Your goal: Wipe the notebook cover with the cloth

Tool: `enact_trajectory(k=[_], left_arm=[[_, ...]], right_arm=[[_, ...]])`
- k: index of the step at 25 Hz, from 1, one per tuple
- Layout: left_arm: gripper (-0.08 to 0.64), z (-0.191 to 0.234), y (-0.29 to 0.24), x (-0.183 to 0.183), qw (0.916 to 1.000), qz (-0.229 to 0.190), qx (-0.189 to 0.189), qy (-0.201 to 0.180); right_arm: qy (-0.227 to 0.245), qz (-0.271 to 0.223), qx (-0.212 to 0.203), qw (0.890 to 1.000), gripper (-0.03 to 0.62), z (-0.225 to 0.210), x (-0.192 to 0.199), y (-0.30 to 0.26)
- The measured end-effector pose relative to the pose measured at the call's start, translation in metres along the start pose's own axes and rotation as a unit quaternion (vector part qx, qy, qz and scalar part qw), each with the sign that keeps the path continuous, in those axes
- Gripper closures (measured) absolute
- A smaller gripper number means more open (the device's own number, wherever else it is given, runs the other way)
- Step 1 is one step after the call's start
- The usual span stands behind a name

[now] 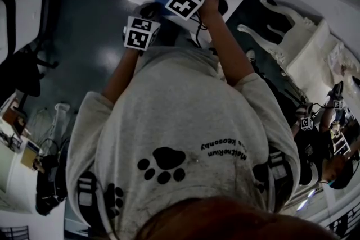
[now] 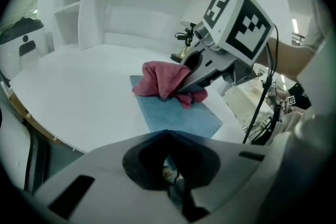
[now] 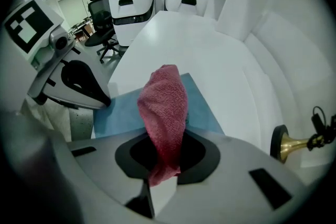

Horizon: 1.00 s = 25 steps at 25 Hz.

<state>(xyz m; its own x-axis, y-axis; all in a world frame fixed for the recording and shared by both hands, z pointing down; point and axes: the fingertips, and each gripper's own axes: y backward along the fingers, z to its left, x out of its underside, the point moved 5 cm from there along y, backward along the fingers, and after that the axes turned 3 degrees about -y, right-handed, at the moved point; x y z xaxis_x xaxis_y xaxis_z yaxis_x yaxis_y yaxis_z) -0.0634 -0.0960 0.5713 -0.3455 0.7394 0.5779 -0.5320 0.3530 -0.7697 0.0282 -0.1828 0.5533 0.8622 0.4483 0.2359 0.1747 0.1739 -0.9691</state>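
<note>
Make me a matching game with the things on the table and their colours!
Things:
1. cloth
2. notebook
3. table
4. horn-shaped thing

Colours:
A. white
B. gold
C. red
D. blue

Pairs: 1-C, 2-D, 3-A, 4-B

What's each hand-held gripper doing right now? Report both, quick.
Left hand-held gripper: closed, empty.
Right hand-held gripper: closed on the cloth.
</note>
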Motion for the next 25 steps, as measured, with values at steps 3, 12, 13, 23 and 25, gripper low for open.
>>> enact_trajectory(k=[3, 12, 13, 23, 25], left_arm=[[0.549, 0.001, 0.001, 0.001, 1.0000, 0.000, -0.002, -0.001], [0.549, 0.001, -0.002, 0.002, 1.0000, -0.001, -0.007, -0.003], [0.549, 0.001, -0.002, 0.002, 1.0000, 0.000, -0.007, -0.003], [0.549, 0.000, -0.003, 0.015, 0.9999, 0.004, -0.011, -0.011], [0.549, -0.002, 0.001, 0.015, 0.9999, 0.002, -0.011, -0.011]], right_arm=[[-0.010, 0.006, 0.003, 1.000, 0.522, -0.003, 0.011, 0.002], [-0.046, 0.026, 0.017, 0.998, 0.522, -0.018, 0.049, 0.007], [-0.050, 0.027, 0.019, 0.998, 0.522, -0.019, 0.053, 0.007], [-0.099, 0.042, 0.037, 0.993, 0.522, -0.026, 0.085, 0.011], [-0.109, 0.038, 0.046, 0.992, 0.522, -0.025, 0.089, 0.017]])
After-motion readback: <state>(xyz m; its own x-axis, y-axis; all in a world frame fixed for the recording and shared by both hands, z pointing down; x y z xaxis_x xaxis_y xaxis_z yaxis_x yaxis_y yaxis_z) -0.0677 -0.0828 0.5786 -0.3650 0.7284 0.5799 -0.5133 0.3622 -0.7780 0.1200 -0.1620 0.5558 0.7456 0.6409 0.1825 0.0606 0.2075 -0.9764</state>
